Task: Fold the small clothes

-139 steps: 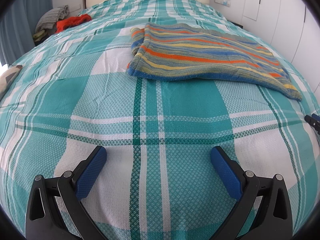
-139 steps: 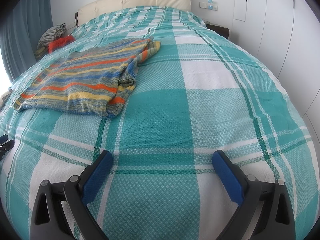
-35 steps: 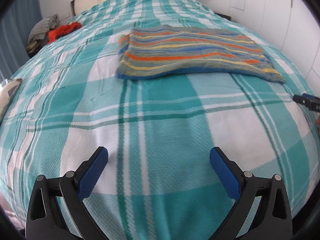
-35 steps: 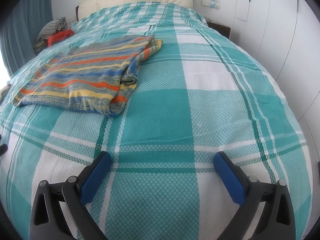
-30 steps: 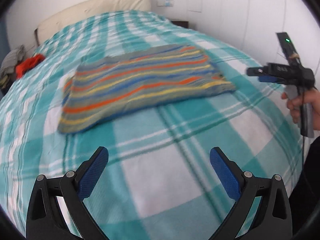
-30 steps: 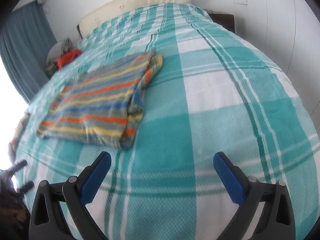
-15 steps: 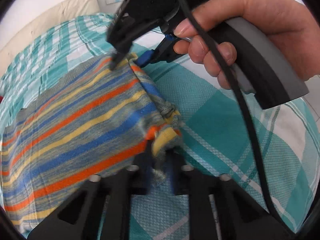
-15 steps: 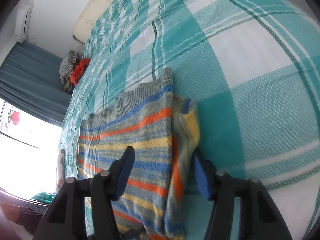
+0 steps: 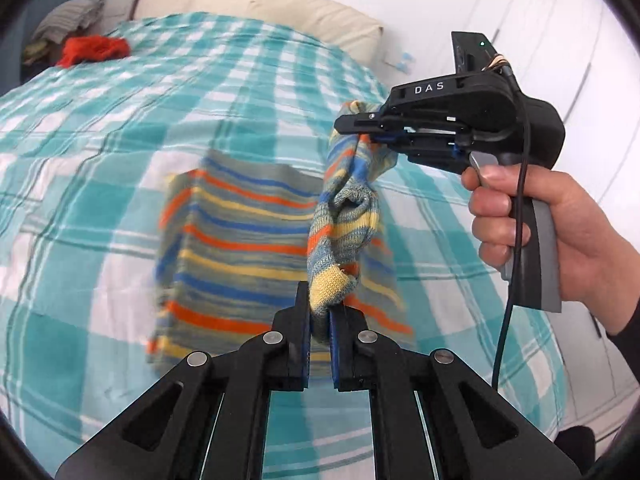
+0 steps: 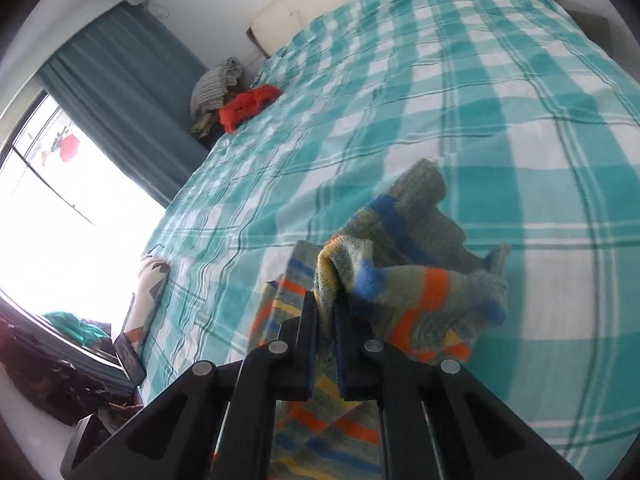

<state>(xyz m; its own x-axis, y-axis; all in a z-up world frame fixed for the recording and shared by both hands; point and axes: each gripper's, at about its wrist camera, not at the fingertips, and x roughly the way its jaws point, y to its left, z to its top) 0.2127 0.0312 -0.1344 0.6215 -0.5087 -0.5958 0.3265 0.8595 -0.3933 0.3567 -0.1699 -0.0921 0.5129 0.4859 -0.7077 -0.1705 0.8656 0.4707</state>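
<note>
The striped sweater (image 9: 240, 240) is soft, limp knit that sags and bunches wherever it is not held, so it is best taken at the corners of one edge, as here: the left tool (image 9: 320, 320) is clamped on a yellow corner at lower centre of its frame, and the right tool (image 9: 360, 130), upper right, is pinched shut on the other corner. It looks light, banded in grey, orange, blue and yellow, its right edge lifted while the rest lies on the bed (image 9: 100, 140) mid-frame
</note>
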